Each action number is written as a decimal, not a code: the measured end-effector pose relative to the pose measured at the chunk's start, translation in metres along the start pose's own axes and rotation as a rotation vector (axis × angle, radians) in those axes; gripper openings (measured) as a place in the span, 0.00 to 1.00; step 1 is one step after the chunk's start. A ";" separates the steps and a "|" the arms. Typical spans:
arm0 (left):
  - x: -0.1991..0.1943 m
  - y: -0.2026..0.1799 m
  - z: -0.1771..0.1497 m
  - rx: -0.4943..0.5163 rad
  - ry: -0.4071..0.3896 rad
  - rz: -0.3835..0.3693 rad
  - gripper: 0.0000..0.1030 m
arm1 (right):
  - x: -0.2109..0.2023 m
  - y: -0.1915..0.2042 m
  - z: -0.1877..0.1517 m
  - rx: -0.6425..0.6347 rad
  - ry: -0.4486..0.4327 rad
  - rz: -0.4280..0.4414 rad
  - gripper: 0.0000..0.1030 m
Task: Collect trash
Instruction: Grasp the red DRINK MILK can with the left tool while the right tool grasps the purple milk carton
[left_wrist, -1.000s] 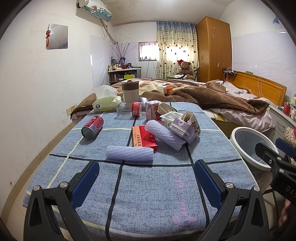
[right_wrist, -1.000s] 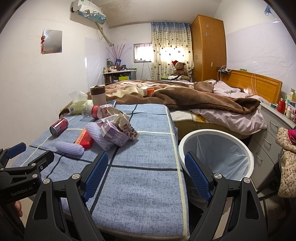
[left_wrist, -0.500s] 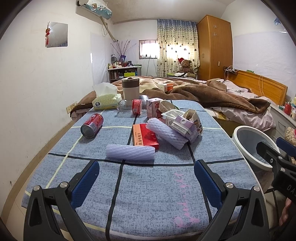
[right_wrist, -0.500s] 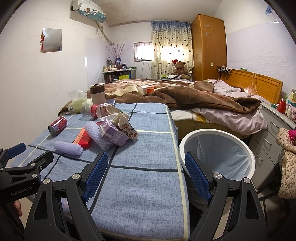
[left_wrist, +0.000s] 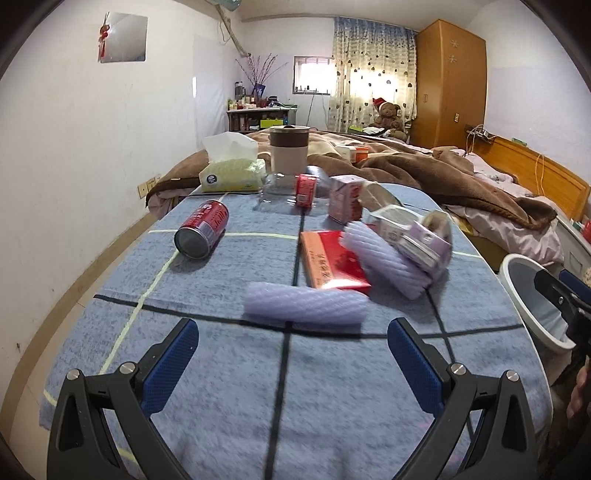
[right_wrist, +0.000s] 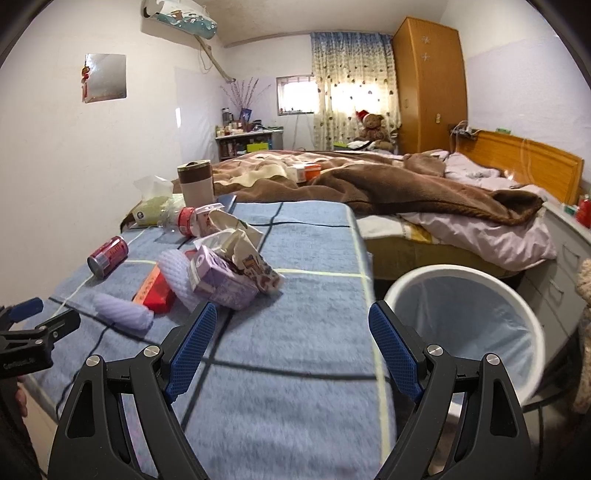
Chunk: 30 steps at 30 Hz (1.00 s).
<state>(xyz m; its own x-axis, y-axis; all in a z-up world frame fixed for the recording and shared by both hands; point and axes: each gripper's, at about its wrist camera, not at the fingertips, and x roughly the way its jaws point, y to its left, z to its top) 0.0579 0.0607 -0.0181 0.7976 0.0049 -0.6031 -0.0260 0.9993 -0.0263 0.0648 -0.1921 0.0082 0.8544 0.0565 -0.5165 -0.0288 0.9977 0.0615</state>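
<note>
Trash lies on a blue checked tablecloth (left_wrist: 229, 387): a lilac foam sleeve (left_wrist: 304, 304), a red box (left_wrist: 332, 264), a second foam sleeve (left_wrist: 384, 260), crumpled purple cartons (left_wrist: 421, 238) and a red can (left_wrist: 203, 232) on its side. My left gripper (left_wrist: 291, 363) is open and empty, just short of the near foam sleeve. My right gripper (right_wrist: 291, 347) is open and empty over the cloth, right of the cartons (right_wrist: 225, 277). A white lined bin (right_wrist: 465, 325) stands right of the table.
A tissue pack (left_wrist: 231, 171), a brown-banded cup (left_wrist: 289, 153), a small red-labelled bottle (left_wrist: 306, 188) and a pink carton (left_wrist: 345, 203) stand at the table's far end. A bed with a brown blanket (right_wrist: 406, 188) lies beyond. A white wall runs along the left.
Both grippers have moved forward over the table toward the trash. The near foam sleeve now sits just ahead of the left jaws. Both stay open.
</note>
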 end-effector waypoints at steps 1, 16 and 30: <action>0.003 0.004 0.002 0.000 0.000 0.000 1.00 | 0.007 0.002 0.003 -0.005 0.010 0.006 0.84; 0.050 0.059 0.039 -0.036 0.044 0.038 1.00 | 0.050 0.030 0.012 -0.051 0.074 0.112 0.83; 0.103 0.099 0.062 -0.059 0.100 0.046 1.00 | 0.081 0.060 0.014 -0.153 0.175 0.130 0.67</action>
<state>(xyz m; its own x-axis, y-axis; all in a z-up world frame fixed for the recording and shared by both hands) 0.1748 0.1621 -0.0332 0.7309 0.0436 -0.6811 -0.0989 0.9942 -0.0425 0.1394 -0.1281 -0.0178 0.7359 0.1767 -0.6536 -0.2220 0.9749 0.0136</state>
